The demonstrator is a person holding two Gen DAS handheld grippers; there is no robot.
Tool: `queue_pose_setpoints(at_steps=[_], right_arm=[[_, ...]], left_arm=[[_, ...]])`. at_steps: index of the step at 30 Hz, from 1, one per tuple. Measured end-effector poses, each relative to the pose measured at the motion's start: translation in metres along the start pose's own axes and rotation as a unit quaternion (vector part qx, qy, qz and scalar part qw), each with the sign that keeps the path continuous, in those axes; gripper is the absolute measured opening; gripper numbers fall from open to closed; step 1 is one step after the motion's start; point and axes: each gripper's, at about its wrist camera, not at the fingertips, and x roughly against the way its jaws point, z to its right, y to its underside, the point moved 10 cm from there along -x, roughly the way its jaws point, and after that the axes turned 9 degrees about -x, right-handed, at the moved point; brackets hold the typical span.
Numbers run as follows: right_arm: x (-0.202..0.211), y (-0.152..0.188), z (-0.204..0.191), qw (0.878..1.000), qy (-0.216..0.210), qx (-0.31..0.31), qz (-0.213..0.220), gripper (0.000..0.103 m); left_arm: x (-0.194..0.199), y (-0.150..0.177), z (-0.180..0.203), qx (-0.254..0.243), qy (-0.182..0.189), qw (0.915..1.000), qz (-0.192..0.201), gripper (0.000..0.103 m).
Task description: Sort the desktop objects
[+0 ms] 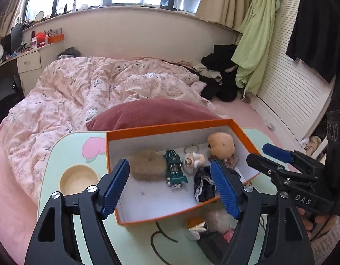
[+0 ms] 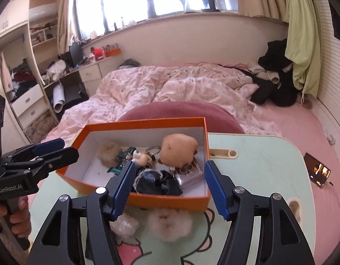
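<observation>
An orange box [image 1: 170, 125] [image 2: 167, 201] stands on the pale green lap table [image 1: 66, 145] [image 2: 258, 165]. Inside lie a tan fluffy scrunchie [image 1: 148, 165], a green toy car [image 1: 174, 169], a small plush keychain [image 1: 193, 159], a beige plush ball [image 1: 220, 143] [image 2: 178, 150] and a dark lace cloth [image 1: 203, 183] [image 2: 157, 183]. In front of the box lie a fluffy cream pompom [image 2: 170, 223] and a clear crinkled bag [image 2: 124, 225]. My left gripper [image 1: 170, 187] is open and empty above the box. My right gripper [image 2: 170, 190] is open and empty over the box's near wall.
A maroon cushion [image 1: 152, 112] lies behind the table on the bed with a pink quilt [image 1: 81, 92]. A black cable [image 1: 161, 236] lies on the table front. A phone [image 2: 319, 172] lies on the bed at the right. The table has a round cup recess [image 1: 78, 180].
</observation>
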Motion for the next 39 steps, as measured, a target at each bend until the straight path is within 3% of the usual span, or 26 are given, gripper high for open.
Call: queue_pose_setpoints(at_steps=[4, 13, 15, 17, 18, 20, 26, 36, 39], right_arm=[[0.025, 0.035, 0.012, 1.0, 0.016, 0.004, -0.008, 0.074], [0.027, 0.109, 0.036, 0.996, 0.069, 0.022, -0.06, 0.074], [0.018, 0.121, 0.038, 0.993, 0.077, 0.028, -0.08, 0.076], [0.015, 0.127, 0.039, 0.992, 0.087, 0.037, -0.088, 0.1], [0.014, 0.128, 0.038, 0.992, 0.081, 0.036, -0.094, 0.103], [0.016, 0.126, 0.039, 0.992, 0.079, 0.037, -0.093, 0.103], [0.024, 0.125, 0.04, 0.992, 0.077, 0.039, -0.089, 0.103], [0.026, 0.128, 0.041, 0.992, 0.075, 0.04, -0.088, 0.103], [0.025, 0.128, 0.041, 0.992, 0.075, 0.04, -0.088, 0.103]], left_arm=[[0.015, 0.038, 0.022, -0.018, 0.018, 0.9995, -0.022, 0.081], [-0.003, 0.117, 0.038, 0.003, 0.021, 0.995, -0.097, 0.081], [-0.004, 0.118, 0.041, -0.018, 0.001, 0.9951, -0.097, 0.081], [-0.006, 0.12, 0.044, -0.033, -0.012, 0.9943, -0.101, 0.083], [-0.007, 0.121, 0.046, -0.044, -0.019, 0.9938, -0.101, 0.087], [-0.011, 0.126, 0.05, -0.079, -0.04, 0.9906, -0.105, 0.103], [-0.016, 0.13, 0.05, -0.095, -0.022, 0.9928, -0.069, 0.103], [-0.016, 0.129, 0.041, -0.089, -0.041, 0.993, -0.067, 0.103], [0.003, 0.114, 0.044, -0.086, -0.03, 0.9956, -0.023, 0.102]])
